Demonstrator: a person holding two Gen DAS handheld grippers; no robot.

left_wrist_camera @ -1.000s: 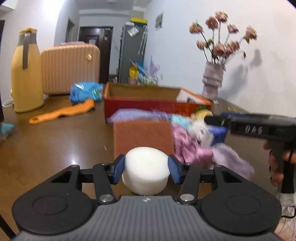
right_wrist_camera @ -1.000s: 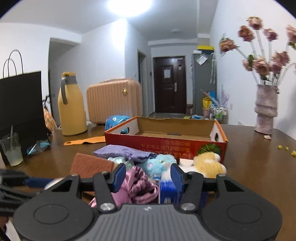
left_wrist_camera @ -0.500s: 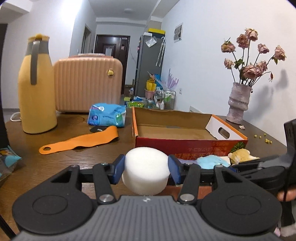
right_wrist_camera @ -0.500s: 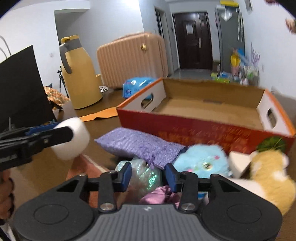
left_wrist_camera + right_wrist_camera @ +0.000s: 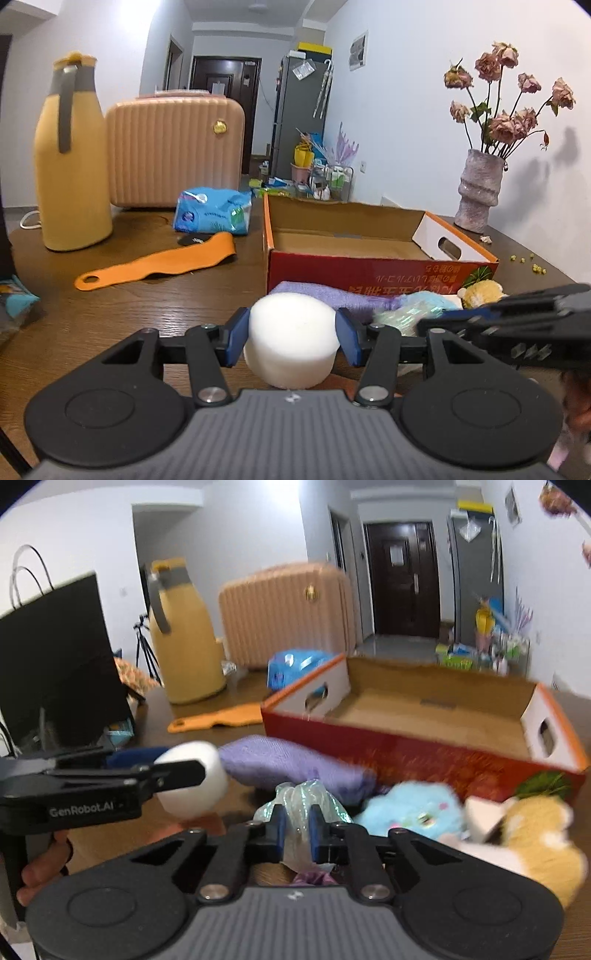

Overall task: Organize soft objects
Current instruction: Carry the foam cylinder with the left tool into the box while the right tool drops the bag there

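My left gripper (image 5: 291, 338) is shut on a white foam cylinder (image 5: 291, 339) and holds it above the table; it also shows in the right wrist view (image 5: 192, 779). My right gripper (image 5: 296, 829) is shut on a shiny pale green iridescent bag (image 5: 303, 805). Behind them lie a purple cloth pouch (image 5: 291, 764), a blue plush (image 5: 413, 808) and a yellow plush (image 5: 532, 830). The red cardboard box (image 5: 369, 273) stands open and empty beyond the pile.
On the wooden table (image 5: 110, 314) stand a yellow jug (image 5: 70, 162), a peach suitcase (image 5: 173, 151), a blue wipes pack (image 5: 212, 210), an orange strap (image 5: 159, 266) and a flower vase (image 5: 480, 192). A black paper bag (image 5: 55, 664) stands at the left.
My right gripper has closed on the iridescent bag. My left gripper has moved forward with the foam cylinder toward the box.
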